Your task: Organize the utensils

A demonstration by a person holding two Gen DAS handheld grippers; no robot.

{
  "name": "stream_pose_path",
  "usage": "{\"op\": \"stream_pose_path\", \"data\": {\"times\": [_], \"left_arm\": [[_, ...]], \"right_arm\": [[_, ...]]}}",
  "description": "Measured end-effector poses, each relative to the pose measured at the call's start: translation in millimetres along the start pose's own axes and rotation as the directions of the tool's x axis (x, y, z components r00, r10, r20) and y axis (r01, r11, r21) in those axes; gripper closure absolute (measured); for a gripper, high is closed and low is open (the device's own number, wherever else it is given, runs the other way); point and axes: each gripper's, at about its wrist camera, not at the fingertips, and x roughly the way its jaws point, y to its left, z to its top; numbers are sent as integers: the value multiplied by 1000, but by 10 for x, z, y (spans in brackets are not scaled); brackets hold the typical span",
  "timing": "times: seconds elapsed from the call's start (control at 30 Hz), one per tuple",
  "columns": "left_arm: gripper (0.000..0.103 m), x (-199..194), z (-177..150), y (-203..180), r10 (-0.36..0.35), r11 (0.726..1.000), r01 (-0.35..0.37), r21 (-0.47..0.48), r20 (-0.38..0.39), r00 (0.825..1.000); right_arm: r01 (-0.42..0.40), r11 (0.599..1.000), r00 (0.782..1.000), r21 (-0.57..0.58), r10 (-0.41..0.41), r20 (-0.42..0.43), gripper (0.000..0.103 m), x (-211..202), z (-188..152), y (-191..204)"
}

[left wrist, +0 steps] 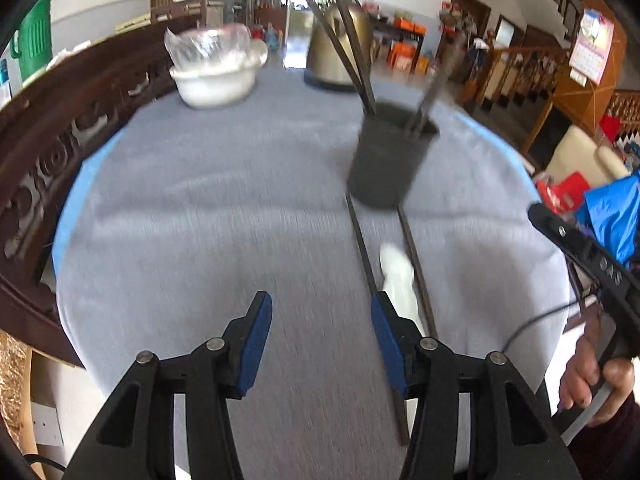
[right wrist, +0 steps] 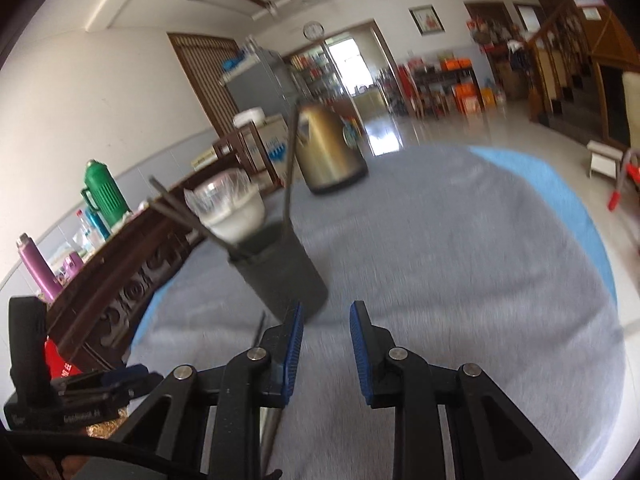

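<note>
Left gripper [left wrist: 320, 334]: jaws standing released, a wide gap between the blue pads, only grey cloth showing in the gap. Right gripper [right wrist: 326, 346]: jaws standing released too, a narrower gap, nothing between the pads.

Count, left view: two chopsticks [left wrist: 362, 248] lying on the tabletop [left wrist: 200, 200], running from the holder toward the camera. The nearer one is passing just beside the right-hand pad of the left gripper; contact cannot be told. A white spoon [left wrist: 396, 276] is lying between the two sticks, its near end hidden behind that pad.

One dark holder [left wrist: 390, 152] is standing upright on the tabletop, just beyond the far ends of the loose sticks. Sticks in the holder [left wrist: 352, 52]: two leaning left, at least one more on the right; blur is preventing a firm count there.

Farther back: one white bowl [left wrist: 216, 80] with plastic film over it, one brass kettle [left wrist: 340, 48].

Right view: the holder [right wrist: 284, 276] is sitting just past the left-hand pad. Only one loose stick [right wrist: 272, 424] is showing, mostly hidden behind the gripper's left finger. The spoon is not appearing here. The bowl [right wrist: 236, 216] is partly hidden behind the holder; the kettle [right wrist: 328, 152] is showing whole.

Only the left view is showing the hand [left wrist: 592, 380] gripping the right tool's handle, cut by the frame edge. Only the right view is showing the green flask [right wrist: 104, 192] and purple bottle [right wrist: 36, 268] on the side ledge. Both views are motion-blurred.
</note>
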Motion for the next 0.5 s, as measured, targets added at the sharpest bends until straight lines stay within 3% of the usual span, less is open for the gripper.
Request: {"op": "stream_pose_path", "data": {"times": [0.2, 0.5], "left_arm": [[50, 58, -268, -149, -31, 999, 32, 23, -57, 998], [50, -4, -428, -303, -61, 995, 65, 71, -63, 996]], "right_arm": [[-36, 999, 997, 14, 37, -63, 76, 47, -154, 34], [-46, 999, 990, 16, 48, -132, 76, 22, -427, 84]]}}
